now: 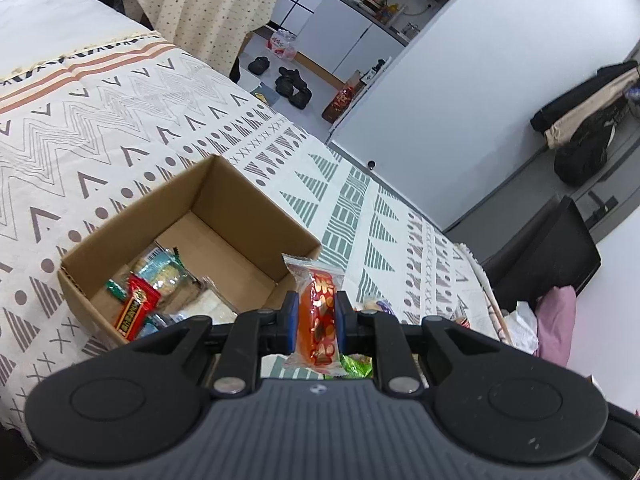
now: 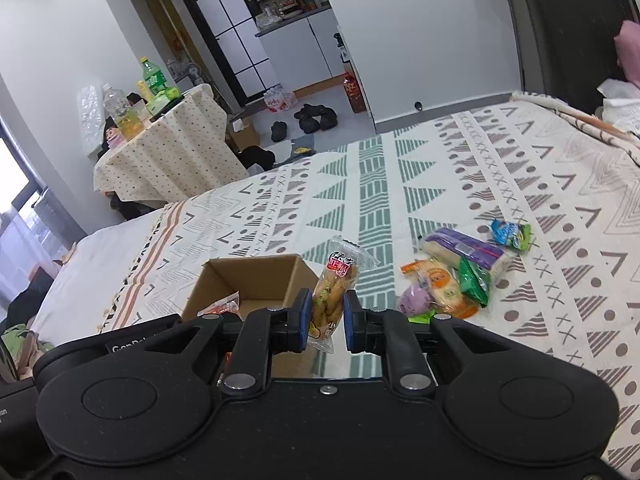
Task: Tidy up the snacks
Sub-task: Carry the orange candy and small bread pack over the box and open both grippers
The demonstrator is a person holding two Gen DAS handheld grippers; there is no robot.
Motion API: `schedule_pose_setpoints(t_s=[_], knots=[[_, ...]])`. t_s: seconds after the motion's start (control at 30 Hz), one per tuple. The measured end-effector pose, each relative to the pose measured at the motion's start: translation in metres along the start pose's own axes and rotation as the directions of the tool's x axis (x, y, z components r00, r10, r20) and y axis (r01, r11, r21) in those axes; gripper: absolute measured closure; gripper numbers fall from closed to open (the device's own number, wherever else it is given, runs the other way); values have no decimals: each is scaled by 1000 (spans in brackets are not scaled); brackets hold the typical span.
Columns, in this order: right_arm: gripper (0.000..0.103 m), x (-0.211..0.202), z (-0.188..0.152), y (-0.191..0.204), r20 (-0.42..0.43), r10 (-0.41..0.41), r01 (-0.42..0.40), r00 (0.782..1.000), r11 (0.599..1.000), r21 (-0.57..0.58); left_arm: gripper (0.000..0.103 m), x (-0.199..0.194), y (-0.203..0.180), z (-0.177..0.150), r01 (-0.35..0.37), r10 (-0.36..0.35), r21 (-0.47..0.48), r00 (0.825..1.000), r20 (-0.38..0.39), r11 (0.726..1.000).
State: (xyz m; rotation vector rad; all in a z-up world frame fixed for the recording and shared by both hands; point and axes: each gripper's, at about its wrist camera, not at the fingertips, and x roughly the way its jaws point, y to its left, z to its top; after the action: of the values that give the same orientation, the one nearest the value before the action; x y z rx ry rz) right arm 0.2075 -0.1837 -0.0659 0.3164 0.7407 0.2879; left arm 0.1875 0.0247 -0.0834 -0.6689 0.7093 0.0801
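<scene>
An open cardboard box [image 1: 256, 216] sits on the patterned bedspread and holds several wrapped snacks [image 1: 160, 284]. My left gripper [image 1: 317, 312] is shut on an orange-red wrapped snack [image 1: 320, 312], held just right of the box's near corner. In the right wrist view the box [image 2: 260, 276] lies to the left. My right gripper [image 2: 327, 312] is shut on a clear packet of brown biscuits with a red label [image 2: 334, 292], held above the bed beside the box's right wall. A pile of loose snacks [image 2: 452, 280] lies on the bed to the right.
A blue-green packet [image 2: 511, 233] lies apart from the pile. The bed's far edge drops to the floor, where shoes [image 2: 316, 118] lie. A cloth-covered table with bottles [image 2: 160, 140] stands at the back left. A black headboard [image 1: 552, 248] is at the right.
</scene>
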Motion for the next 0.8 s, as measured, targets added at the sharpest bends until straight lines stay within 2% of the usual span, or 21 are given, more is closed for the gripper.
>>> schedule_pose_setpoints(t_s=[0.53, 0.8], knots=[[86, 22, 0, 50, -18, 61, -61, 998, 998, -35, 86, -4, 50, 25, -30, 31, -129, 999, 11, 991], [86, 46, -4, 75, -55, 94, -97, 994, 994, -56, 86, 6, 80, 31, -91, 88, -204, 996, -20, 975]])
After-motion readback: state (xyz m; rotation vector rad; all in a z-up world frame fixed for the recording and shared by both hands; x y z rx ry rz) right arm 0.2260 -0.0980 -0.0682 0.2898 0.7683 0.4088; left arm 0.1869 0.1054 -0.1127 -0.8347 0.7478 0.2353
